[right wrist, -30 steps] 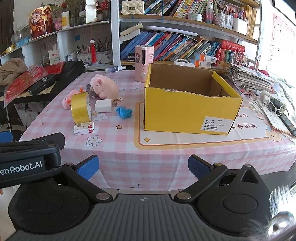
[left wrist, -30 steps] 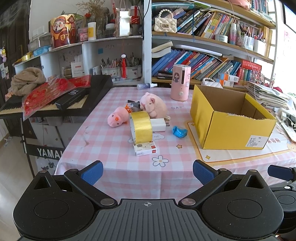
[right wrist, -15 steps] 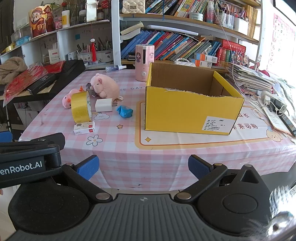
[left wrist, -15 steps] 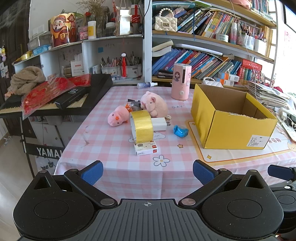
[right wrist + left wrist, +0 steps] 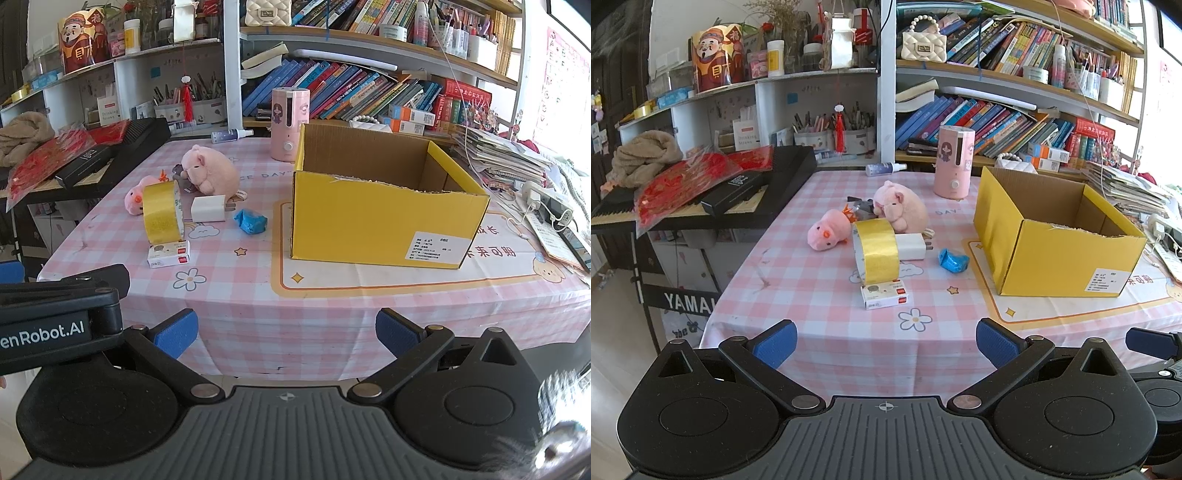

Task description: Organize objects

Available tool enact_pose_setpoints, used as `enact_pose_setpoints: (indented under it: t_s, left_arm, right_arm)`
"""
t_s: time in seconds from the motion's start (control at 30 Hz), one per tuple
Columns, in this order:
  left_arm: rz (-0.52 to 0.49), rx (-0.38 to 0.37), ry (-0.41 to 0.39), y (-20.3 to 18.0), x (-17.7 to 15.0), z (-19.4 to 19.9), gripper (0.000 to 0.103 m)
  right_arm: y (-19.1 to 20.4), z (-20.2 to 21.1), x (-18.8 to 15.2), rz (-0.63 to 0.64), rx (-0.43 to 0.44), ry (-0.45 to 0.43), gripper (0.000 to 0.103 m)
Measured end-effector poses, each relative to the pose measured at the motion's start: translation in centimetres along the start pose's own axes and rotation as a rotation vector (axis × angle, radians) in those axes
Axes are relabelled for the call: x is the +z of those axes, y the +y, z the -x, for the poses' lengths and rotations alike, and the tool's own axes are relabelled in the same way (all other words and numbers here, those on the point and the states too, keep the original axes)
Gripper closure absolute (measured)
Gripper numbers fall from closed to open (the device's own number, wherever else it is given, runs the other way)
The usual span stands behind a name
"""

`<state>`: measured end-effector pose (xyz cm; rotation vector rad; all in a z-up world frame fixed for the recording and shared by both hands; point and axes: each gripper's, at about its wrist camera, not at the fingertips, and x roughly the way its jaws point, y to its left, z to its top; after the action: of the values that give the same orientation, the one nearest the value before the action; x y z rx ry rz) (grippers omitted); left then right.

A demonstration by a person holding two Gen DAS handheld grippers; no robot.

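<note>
Closed in slightly on tabletop [image 5: 820, 295]; both jaws released, empty. Gold tape [image 5: 877, 251] at 12 o'clock, yellow box [image 5: 1060, 254] at 2 o'clock.

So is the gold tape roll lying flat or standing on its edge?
Standing on edge: the gold tape roll rests on its curved band on the table, hollow core facing sideways, just behind the small white box.

Bare tablecloth [image 5: 820, 295] lies ahead; gold tape roll [image 5: 876, 250] stands upright before the plush pigs [image 5: 899, 206]
</note>
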<state>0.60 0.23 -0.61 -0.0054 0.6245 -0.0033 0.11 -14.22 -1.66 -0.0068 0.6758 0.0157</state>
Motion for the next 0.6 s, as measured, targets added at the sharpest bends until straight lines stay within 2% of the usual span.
enact_pose_setpoints:
  t_s: [0.6]
  left_arm:
    - [-0.002, -0.001, -0.011, 0.46, -0.09, -0.27, 0.0]
  right_arm:
    - [0.6, -0.36, -0.13, 0.006, 0.006, -0.011, 0.0]
